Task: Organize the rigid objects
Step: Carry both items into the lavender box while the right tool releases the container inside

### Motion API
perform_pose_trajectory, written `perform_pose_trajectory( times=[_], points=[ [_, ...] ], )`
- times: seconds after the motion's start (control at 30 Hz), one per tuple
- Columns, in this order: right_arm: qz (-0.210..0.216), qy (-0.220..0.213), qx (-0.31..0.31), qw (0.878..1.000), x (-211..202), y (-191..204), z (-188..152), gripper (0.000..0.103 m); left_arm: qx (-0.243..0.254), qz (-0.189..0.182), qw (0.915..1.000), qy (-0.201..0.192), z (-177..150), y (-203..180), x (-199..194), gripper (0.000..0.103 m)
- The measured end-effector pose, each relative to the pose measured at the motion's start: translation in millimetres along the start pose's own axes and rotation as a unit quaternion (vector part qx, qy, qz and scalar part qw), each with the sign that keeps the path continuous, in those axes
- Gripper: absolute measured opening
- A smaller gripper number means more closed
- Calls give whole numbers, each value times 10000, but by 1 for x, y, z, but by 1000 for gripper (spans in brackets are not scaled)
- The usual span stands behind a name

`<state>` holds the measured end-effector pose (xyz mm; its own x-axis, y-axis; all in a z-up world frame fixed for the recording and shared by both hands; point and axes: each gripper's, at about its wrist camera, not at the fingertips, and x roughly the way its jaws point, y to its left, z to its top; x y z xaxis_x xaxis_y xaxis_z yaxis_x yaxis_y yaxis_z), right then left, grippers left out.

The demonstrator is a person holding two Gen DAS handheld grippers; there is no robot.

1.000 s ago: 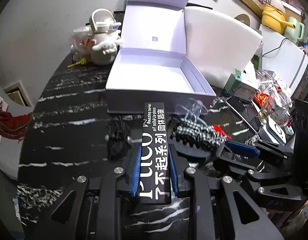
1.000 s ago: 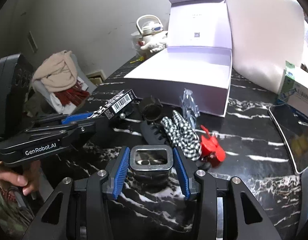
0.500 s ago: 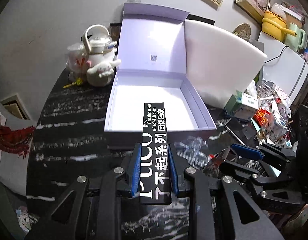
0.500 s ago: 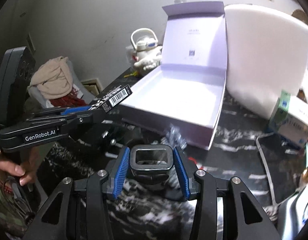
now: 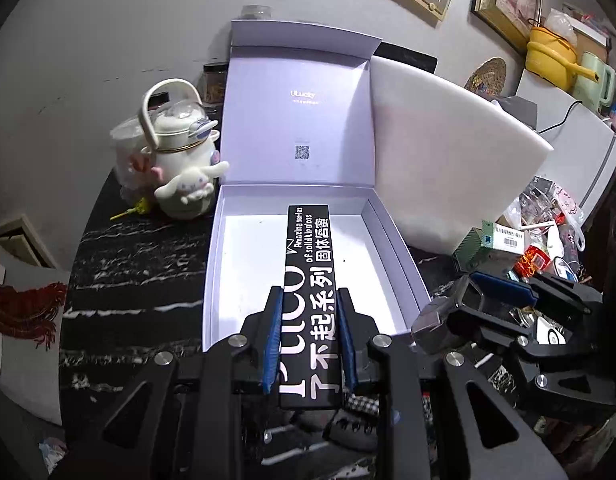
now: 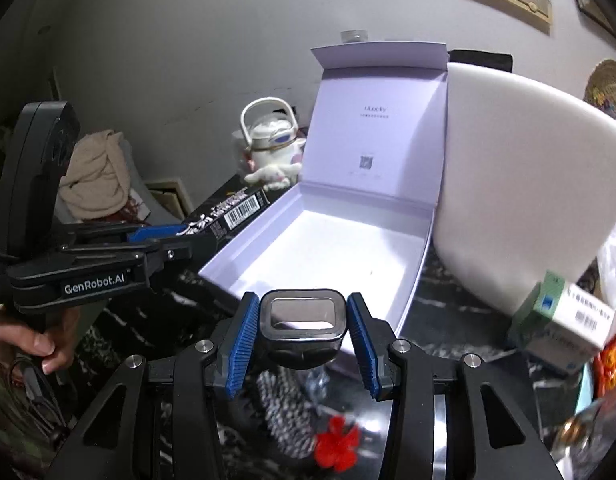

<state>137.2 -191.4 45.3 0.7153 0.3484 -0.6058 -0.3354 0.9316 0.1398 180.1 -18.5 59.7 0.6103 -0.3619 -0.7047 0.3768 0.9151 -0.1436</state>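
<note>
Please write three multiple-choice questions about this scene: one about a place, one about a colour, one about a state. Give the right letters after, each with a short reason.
1. Where is the white teapot?
A. beside the open box, by the wall
B. inside the box
C. on the white fridge

2. What colour is the long carton in the left gripper?
A. red
B. black with white print
C. green

3. How is the lavender gift box?
A. shut
B. open and full
C. open, nothing inside

Answers: 1 A, it stands on the dark table left of the box. 2 B, white lettering on black. 3 C, lid upright, bare white floor.
</note>
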Motion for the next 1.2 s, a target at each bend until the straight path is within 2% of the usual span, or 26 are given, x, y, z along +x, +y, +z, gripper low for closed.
perform_pose_trajectory(
  times=[0.5, 0.67, 0.83, 1.2],
  points=[
    [-39, 19, -116, 9999, 48, -32, 50, 44, 95, 117, 9996, 234, 47, 8, 58, 25],
    [-48, 116, -148, 9998, 68, -40, 58, 44, 213, 258, 9990, 309, 59, 11, 81, 25],
    [-57, 163, -234, 9996, 87, -49, 68, 44, 235, 252, 9985, 418, 67, 17, 103, 25],
    [-161, 354, -191, 9991, 121, -63, 77, 44, 331, 544, 9964, 562, 71, 27, 137, 25]
  ],
)
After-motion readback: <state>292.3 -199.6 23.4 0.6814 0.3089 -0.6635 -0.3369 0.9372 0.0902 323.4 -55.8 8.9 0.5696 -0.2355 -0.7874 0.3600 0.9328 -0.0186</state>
